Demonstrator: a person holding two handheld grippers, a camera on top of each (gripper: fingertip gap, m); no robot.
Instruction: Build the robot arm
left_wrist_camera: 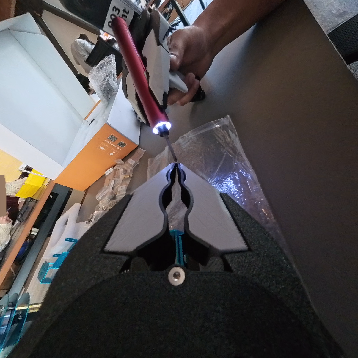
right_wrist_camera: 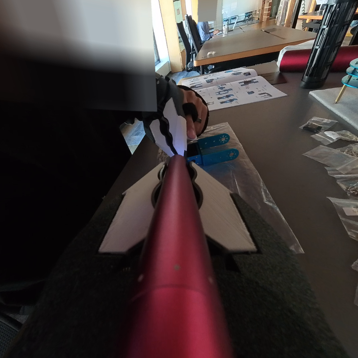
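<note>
The right gripper (right_wrist_camera: 177, 164) clamps a matte red cylindrical screwdriver (right_wrist_camera: 174, 222) (tip lit); the left gripper (left_wrist_camera: 176, 166), at twelve o'clock, is pinched nearly closed beside a blue metal bracket (right_wrist_camera: 211, 149) on crinkled clear plastic (right_wrist_camera: 251, 193).

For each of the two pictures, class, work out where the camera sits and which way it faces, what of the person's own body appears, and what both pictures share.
Left wrist view: sits behind the left gripper, facing along its closed fingers at the screwdriver bit; a bare hand shows.
Right wrist view: sits behind the right gripper, looking down the red electric screwdriver at the blue bracket; a hand shows.
Shared: the screwdriver, the clear plastic bag, the dark table.
</note>
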